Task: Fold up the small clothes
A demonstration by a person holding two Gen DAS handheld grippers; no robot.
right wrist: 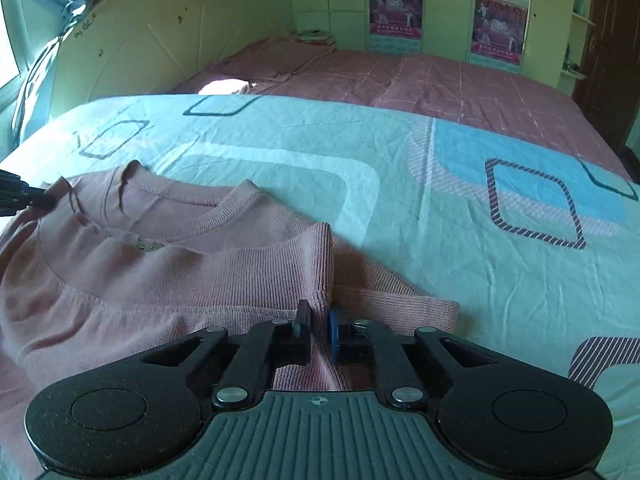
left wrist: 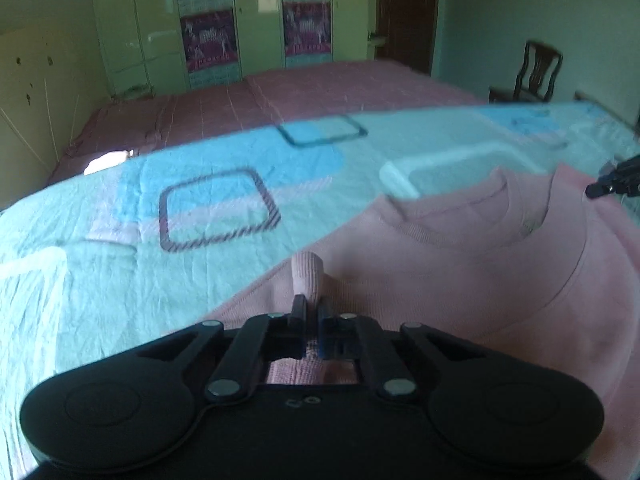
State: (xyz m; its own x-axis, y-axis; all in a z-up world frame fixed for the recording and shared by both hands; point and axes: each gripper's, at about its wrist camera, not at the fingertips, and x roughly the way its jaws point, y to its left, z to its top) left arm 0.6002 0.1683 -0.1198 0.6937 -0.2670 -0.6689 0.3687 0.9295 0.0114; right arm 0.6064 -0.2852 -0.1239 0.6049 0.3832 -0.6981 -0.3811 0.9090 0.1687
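Pink knit, soft and light, made up the sweater [right wrist: 120, 280] that lay flat on the bed's pale blue patterned sheet [right wrist: 400, 200], its ribbed neckline turned toward the far side of the bed. It looked limp rather than stiff, so I judged it would drape and sag wherever it was not supported, and any fold would need the cloth carried over and laid down instead of pushed. The ribbed bands at cuff and hem looked thicker than the body and seemed the firmest places to pinch.

Each tool had such a hold. The left gripper [left wrist: 310, 312] had its jaws drawn nearly together on a ribbed cuff [left wrist: 308, 276] that stood up between them. The right gripper [right wrist: 319, 320] had its jaws likewise closed on a raised ridge of the ribbed edge [right wrist: 320, 264], with the rest of that band lying on the sheet just beside it.

A small label [right wrist: 146, 245] sat inside the neckline, too blurred to read. Posters [right wrist: 396, 4] on the wardrobe doors carried lettering, also illegible
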